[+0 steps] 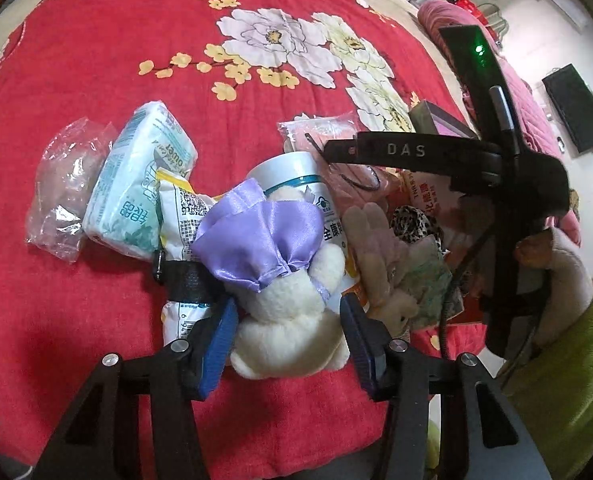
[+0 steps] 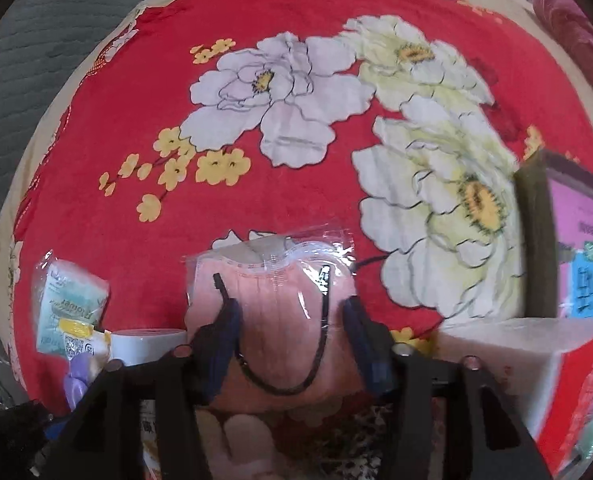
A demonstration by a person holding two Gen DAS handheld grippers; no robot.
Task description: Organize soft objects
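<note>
A white plush bear (image 1: 292, 332) in a purple satin dress lies on the red floral blanket (image 1: 116, 60). My left gripper (image 1: 288, 338) has its blue pads (image 1: 220, 340) against the bear's two sides, shut on it. A pink soft packet (image 2: 272, 312) in clear plastic, with a black cord, lies under my right gripper (image 2: 292, 340). Its jaws stand open with a pad on either side of the packet. In the left wrist view the right tool's black frame (image 1: 416, 152) hangs over that packet (image 1: 316, 132).
A green-white tissue pack (image 1: 136, 188), a clear bag (image 1: 64, 192), a yellow-white pouch (image 1: 180, 208) and a white canister (image 1: 292, 176) lie by the bear. A beige bunny plush (image 1: 380, 256), leopard cloth (image 1: 412, 220) and a green cushion (image 1: 568, 360) are right. Boxes (image 2: 576, 240) stand right.
</note>
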